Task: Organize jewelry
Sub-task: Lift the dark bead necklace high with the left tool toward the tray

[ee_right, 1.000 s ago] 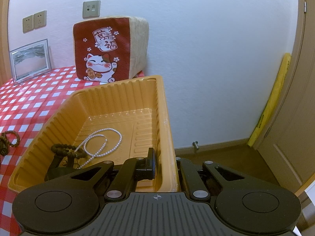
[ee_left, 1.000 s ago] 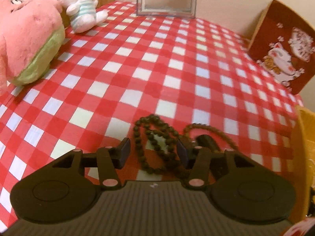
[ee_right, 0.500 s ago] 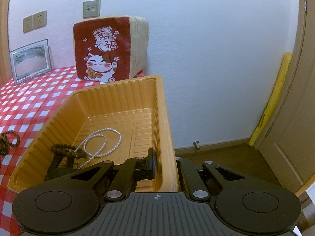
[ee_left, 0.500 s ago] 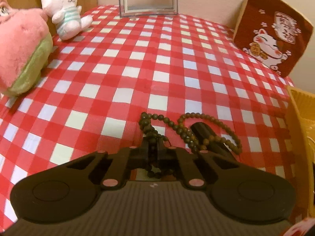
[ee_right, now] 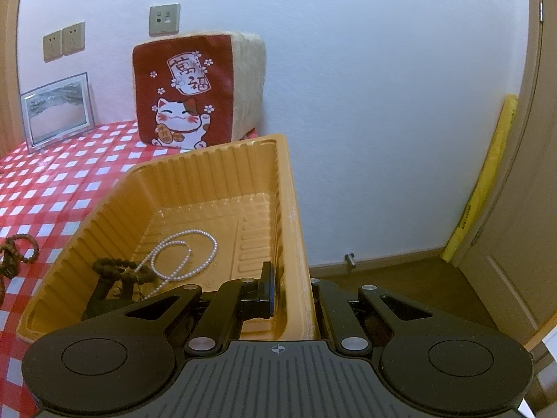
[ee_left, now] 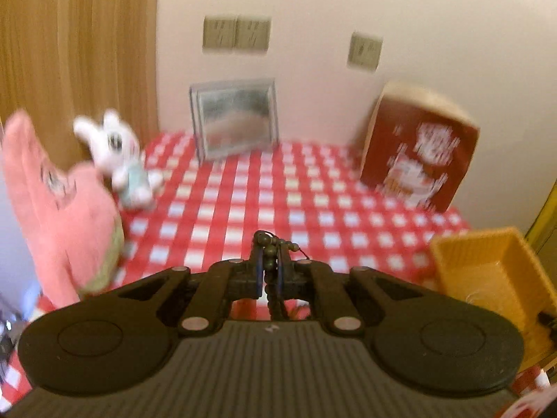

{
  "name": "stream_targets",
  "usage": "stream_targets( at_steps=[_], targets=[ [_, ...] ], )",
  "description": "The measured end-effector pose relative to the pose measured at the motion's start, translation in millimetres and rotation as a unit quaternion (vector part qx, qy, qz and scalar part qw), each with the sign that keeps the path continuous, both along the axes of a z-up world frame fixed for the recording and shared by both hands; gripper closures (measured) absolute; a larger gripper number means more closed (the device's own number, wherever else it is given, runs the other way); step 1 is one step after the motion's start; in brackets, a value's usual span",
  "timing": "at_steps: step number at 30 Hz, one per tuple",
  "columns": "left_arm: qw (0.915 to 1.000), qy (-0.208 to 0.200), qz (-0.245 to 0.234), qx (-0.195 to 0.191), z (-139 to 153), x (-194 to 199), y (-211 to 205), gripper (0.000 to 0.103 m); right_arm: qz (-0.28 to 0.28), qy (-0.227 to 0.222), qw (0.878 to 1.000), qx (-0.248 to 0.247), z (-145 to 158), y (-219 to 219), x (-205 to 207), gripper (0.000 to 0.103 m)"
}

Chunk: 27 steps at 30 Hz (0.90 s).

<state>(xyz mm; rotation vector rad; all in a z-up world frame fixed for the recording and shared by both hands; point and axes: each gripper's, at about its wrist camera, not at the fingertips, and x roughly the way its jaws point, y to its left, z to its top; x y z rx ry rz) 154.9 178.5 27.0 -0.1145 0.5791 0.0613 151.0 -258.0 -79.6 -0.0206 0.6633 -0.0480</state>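
Observation:
My left gripper (ee_left: 269, 273) is shut on a string of dark wooden beads (ee_left: 268, 245) and holds it in the air above the red checked cloth (ee_left: 243, 209); the view is blurred. Part of that string shows at the left edge of the right wrist view as dark beads (ee_right: 15, 252). The orange plastic tray (ee_right: 209, 177) sits at the table's right edge. My right gripper (ee_right: 294, 292) is shut on its right wall, one finger inside, one outside. In the tray lie a white pearl necklace (ee_right: 184, 254) and a dark bead bracelet (ee_right: 118, 268).
A pink plush (ee_left: 59, 209) and a white bunny plush (ee_left: 118, 153) stand at the left. A framed picture (ee_left: 236, 118) and a red cat cushion (ee_left: 417, 160) lean on the back wall. A yellow foam strip (ee_right: 487, 181) stands by the door beyond the table.
The left gripper closed on the dark bead string lying on the cloth, then rose and tilted up with it. The right gripper and the tray stayed put.

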Motion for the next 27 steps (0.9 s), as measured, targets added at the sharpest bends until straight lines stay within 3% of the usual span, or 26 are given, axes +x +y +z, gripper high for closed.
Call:
stream_targets(
  at_steps=[10, 19, 27],
  targets=[
    [0.9958, -0.087, -0.029, -0.001, 80.0, -18.1, -8.9, 0.097, 0.002, -0.006, 1.000, 0.003, 3.8, 0.6, -1.9, 0.097],
    [0.9893, -0.122, -0.079, -0.018, 112.6, -21.9, -29.7, 0.097, 0.004, -0.013, 1.000, 0.006, 7.6, 3.1, -1.7, 0.097],
    [0.9786, -0.133, -0.148, -0.052, 122.4, -17.3, -64.5, 0.097, 0.005, -0.017, 1.000, 0.006, 9.7, 4.5, -2.0, 0.097]
  ],
)
